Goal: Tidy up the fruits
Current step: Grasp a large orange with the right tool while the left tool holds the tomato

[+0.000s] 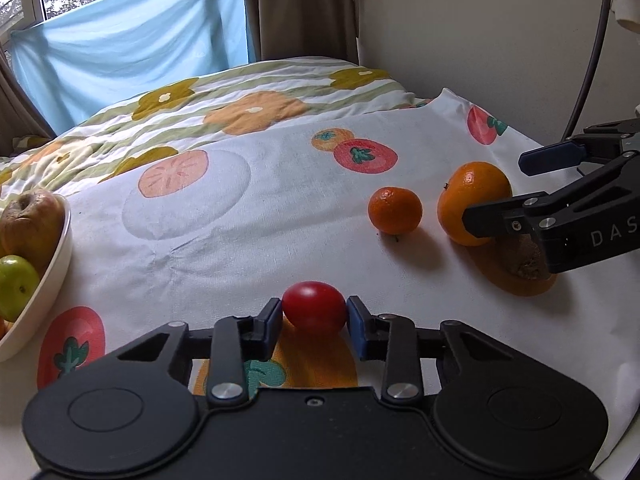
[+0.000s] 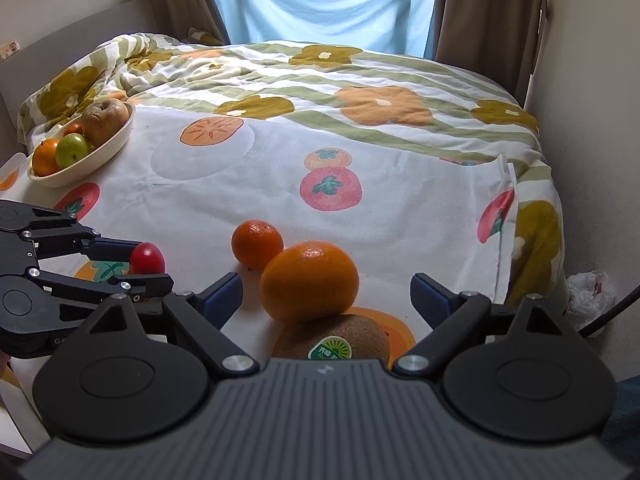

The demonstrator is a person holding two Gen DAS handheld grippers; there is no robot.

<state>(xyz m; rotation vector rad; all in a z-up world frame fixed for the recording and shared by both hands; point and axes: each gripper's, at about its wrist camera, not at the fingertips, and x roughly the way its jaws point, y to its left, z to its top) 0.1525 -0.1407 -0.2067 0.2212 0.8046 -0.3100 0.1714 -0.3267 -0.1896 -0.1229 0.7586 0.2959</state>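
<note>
My left gripper [image 1: 314, 314] is shut on a small red tomato [image 1: 314, 310] low over the fruit-print cloth; it also shows in the right wrist view [image 2: 147, 259]. My right gripper [image 2: 326, 294] is open, its jaws either side of a large orange [image 2: 309, 281] and a brown kiwi [image 2: 334, 340] with a green sticker. A small tangerine [image 2: 257, 243] lies just beyond the orange. In the left wrist view the orange [image 1: 472, 200], tangerine [image 1: 395, 210] and kiwi [image 1: 524, 258] sit at right.
A cream bowl [image 2: 100, 151] at the far left holds an apple, a green fruit and an orange fruit; its rim shows in the left wrist view [image 1: 60, 256]. A flowered quilt [image 2: 360, 80] covers the bed behind. A wall stands at right.
</note>
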